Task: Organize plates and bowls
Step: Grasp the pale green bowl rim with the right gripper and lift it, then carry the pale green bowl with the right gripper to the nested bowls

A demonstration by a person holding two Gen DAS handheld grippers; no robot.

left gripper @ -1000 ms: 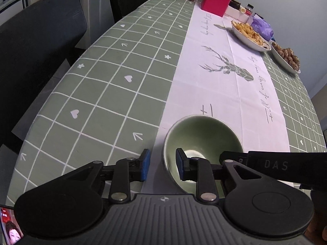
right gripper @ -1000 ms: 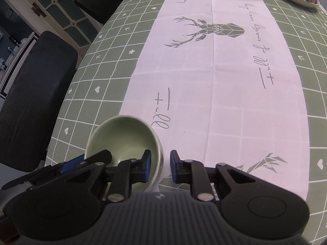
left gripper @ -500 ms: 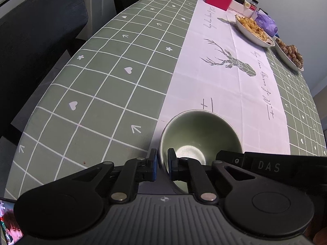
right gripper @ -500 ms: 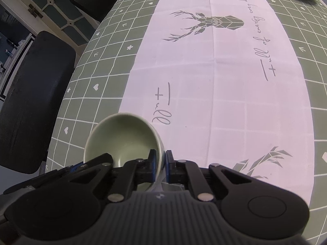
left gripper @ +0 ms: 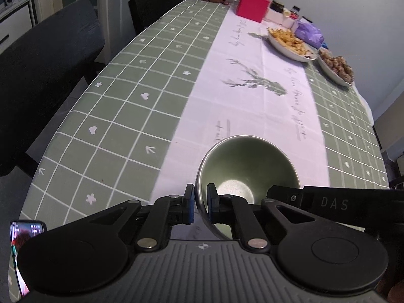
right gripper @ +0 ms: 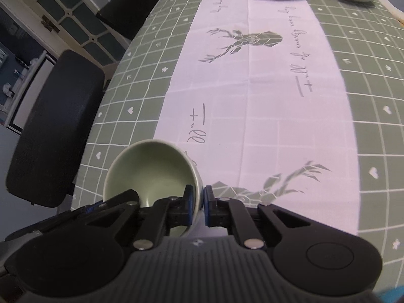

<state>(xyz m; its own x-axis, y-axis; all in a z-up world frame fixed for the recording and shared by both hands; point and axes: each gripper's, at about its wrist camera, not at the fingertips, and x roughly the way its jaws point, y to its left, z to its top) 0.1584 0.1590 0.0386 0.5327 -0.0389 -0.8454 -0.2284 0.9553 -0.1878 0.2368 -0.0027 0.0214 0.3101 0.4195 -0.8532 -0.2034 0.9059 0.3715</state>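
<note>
Both tongs, left (left gripper: 200,205) and right (right gripper: 199,205), clamped on green bowl (left gripper: 248,170) rim; carry step. Next: level transfer, set down.

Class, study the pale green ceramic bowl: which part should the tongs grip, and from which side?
Grip the thin rim of the pale green ceramic bowl from above, one finger inside, one outside. Its wall is rounded and too wide to span. Both tongs pinch opposite rim edges this way.
</note>
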